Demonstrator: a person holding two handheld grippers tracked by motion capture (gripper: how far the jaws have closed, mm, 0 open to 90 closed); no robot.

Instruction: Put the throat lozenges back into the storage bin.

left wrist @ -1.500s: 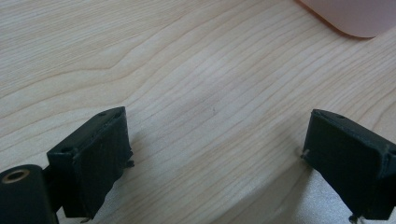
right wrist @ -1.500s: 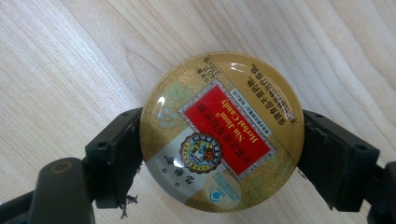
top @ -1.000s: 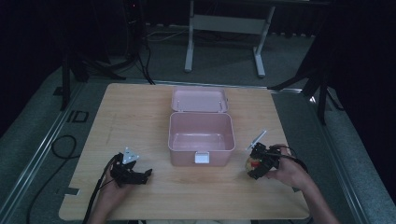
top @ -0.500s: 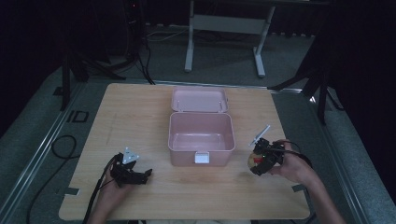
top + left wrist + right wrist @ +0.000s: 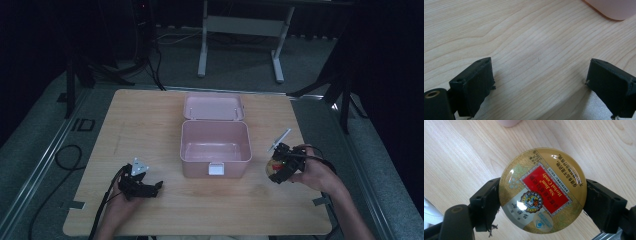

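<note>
A round candy tin (image 5: 543,190), gold with a red label panel that reads herbal candy, sits clamped by its edges between the two black jaws of the right gripper (image 5: 543,195), its printed lid facing the gripper's camera and its rim pressed against a pad on either side. In the high view the tin (image 5: 274,167) shows as a small gold and red disc held above the table (image 5: 150,125), just off the front right corner of the pink box (image 5: 216,147); the right gripper (image 5: 280,165) is carried in a hand (image 5: 315,172) that comes in from the lower right. The box stands near the middle of the pale wooden table, open, its lid (image 5: 213,106) laid back behind it and a small white latch on its front wall. Well apart, toward the front left of the table, the left gripper (image 5: 142,187) rests low on the wood; in its own view the left gripper (image 5: 540,85) has its jaws spread wide with bare wood grain between them, and a corner of the pink box (image 5: 614,10) shows at the top right
</note>
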